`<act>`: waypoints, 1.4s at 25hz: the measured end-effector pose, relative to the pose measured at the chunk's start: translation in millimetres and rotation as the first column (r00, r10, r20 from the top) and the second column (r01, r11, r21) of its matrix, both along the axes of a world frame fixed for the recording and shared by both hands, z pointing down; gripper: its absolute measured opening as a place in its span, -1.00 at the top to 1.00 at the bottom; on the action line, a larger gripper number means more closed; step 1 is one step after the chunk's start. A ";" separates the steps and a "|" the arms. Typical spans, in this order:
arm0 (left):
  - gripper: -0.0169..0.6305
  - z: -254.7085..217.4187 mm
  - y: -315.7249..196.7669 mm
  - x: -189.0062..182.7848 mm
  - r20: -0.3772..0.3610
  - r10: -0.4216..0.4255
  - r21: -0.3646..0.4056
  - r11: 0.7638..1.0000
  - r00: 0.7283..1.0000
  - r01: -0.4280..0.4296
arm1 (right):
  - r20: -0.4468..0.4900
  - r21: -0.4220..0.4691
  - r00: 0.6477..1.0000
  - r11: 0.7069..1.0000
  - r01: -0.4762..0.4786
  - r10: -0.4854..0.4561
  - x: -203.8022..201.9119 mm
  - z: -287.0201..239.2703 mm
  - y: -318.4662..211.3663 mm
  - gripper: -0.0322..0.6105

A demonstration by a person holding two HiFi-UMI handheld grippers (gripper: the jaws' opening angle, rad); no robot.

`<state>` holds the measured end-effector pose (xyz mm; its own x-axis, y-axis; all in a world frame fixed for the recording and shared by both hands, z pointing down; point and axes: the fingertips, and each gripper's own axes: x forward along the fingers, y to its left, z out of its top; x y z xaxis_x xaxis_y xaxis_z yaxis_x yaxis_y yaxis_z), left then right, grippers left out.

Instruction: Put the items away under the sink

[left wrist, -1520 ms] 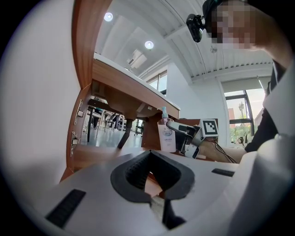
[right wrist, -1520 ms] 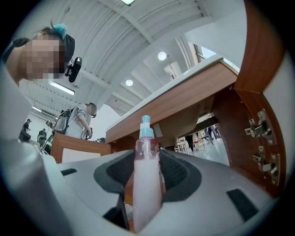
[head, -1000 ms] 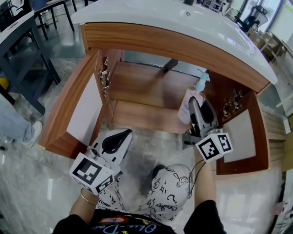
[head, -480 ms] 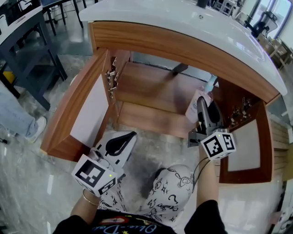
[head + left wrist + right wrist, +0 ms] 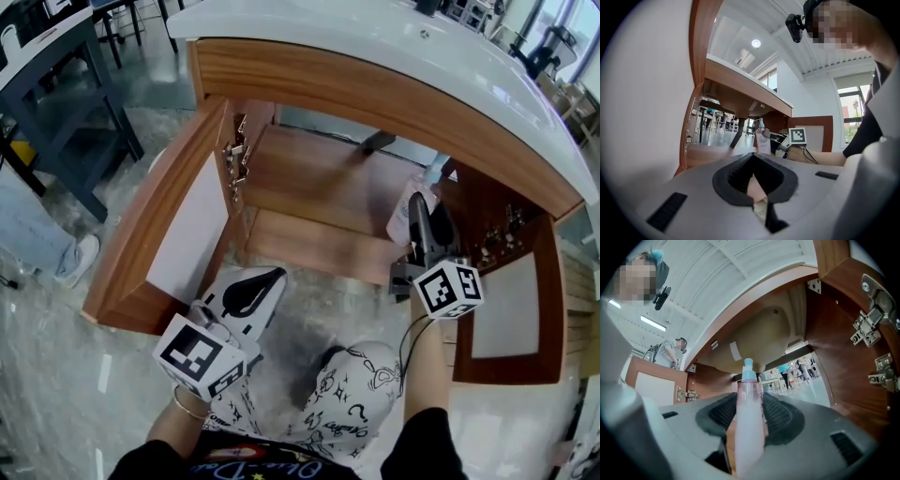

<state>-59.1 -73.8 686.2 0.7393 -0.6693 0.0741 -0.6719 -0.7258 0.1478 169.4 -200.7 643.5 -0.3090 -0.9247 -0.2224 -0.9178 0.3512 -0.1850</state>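
A pale pink bottle with a blue pump top (image 5: pixel 409 212) stands upright between the pads of my right gripper (image 5: pixel 424 214), which is shut on it. It is at the right side of the open under-sink cabinet (image 5: pixel 328 192), close to the right wall. In the right gripper view the bottle (image 5: pixel 749 427) fills the gap of the right gripper (image 5: pixel 750 404), with the basin's underside above it. My left gripper (image 5: pixel 267 275) is held low in front of the cabinet's left door, its tips together and nothing in it. From the left gripper view, the left gripper (image 5: pixel 753 157) faces the bottle (image 5: pixel 763 140).
The white sink counter (image 5: pixel 394 56) overhangs the cabinet. Both wooden doors stand open, the left door (image 5: pixel 178 225) and the right door (image 5: pixel 506 300). A dark drain pipe (image 5: pixel 377 142) runs down at the back. A dark table (image 5: pixel 56 84) stands at the far left. My knees are below.
My right gripper has carried the bottle a little further in toward the cabinet's right side and slightly lower. The left gripper has stayed in place.
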 end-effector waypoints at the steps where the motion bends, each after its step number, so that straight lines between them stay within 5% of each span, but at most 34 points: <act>1: 0.92 0.5 -0.7 1.4 0.003 -0.001 0.001 1.000 1.000 0.001 | -0.004 -0.001 1.000 1.000 -0.002 0.002 0.0 1.2 -2.0 0.33; 22: 0.92 -15.1 -22.0 58.7 0.000 0.082 0.055 0.995 0.997 -0.082 | -0.035 -0.018 0.999 1.000 -0.012 0.011 -2.9 12.7 -35.5 0.33; 35: 0.92 -18.7 -15.9 49.4 0.028 0.076 0.050 0.996 0.997 -0.077 | -0.059 -0.038 0.997 0.998 -0.044 0.042 5.3 12.1 -68.2 0.33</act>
<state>-9.7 -89.7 667.5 0.7868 -0.6142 0.0611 -0.6172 -0.7814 0.0919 174.6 -268.9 655.7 -0.2802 -0.9450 -0.1685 -0.9416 0.3047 -0.1434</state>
